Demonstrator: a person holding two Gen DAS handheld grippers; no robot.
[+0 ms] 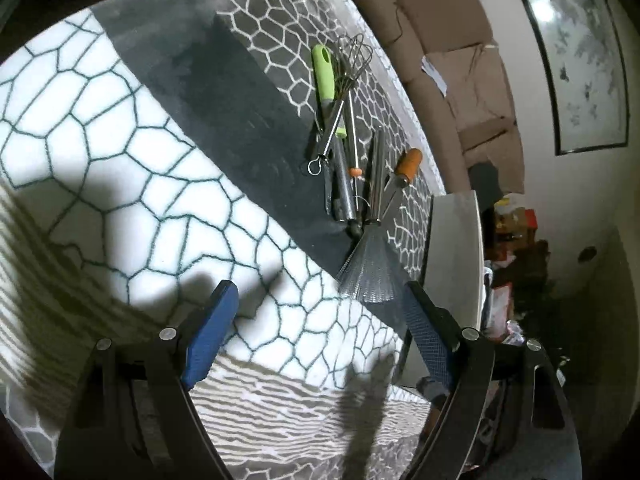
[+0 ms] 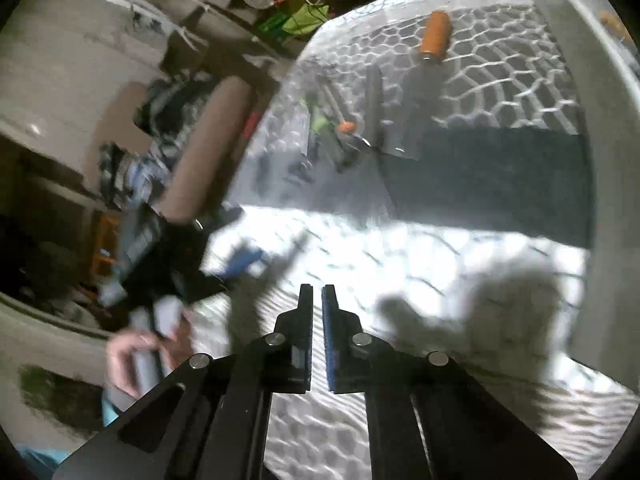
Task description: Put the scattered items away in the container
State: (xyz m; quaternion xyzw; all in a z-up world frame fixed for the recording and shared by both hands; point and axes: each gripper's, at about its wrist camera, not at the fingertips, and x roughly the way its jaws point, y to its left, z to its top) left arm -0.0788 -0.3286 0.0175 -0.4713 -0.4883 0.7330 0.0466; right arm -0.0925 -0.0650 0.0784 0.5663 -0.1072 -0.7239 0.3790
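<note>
The left tongs [image 1: 320, 312] stand released above the patterned blanket [image 1: 120, 140]; the right tongs [image 2: 317, 300] are clenched, empty. Beyond, the steel mesh skimmer [image 1: 368, 280], green-handled tool [image 1: 326, 80] and wire whisk [image 1: 352, 60] lie tangled beside the grey container [image 1: 456, 248]. Risk: lifting one may drag the others.

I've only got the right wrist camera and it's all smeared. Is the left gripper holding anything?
Observer: No. The left gripper is open, with only the patterned cloth showing between its fingers.
Operator: What's the green blur in the pile?
Observer: A green-handled tool, and a wire whisk lies across it.
Operator: What's closest to that gripper?
Observer: A fan of metal mesh, close to one fingertip. I can't tell whether they touch.
</note>
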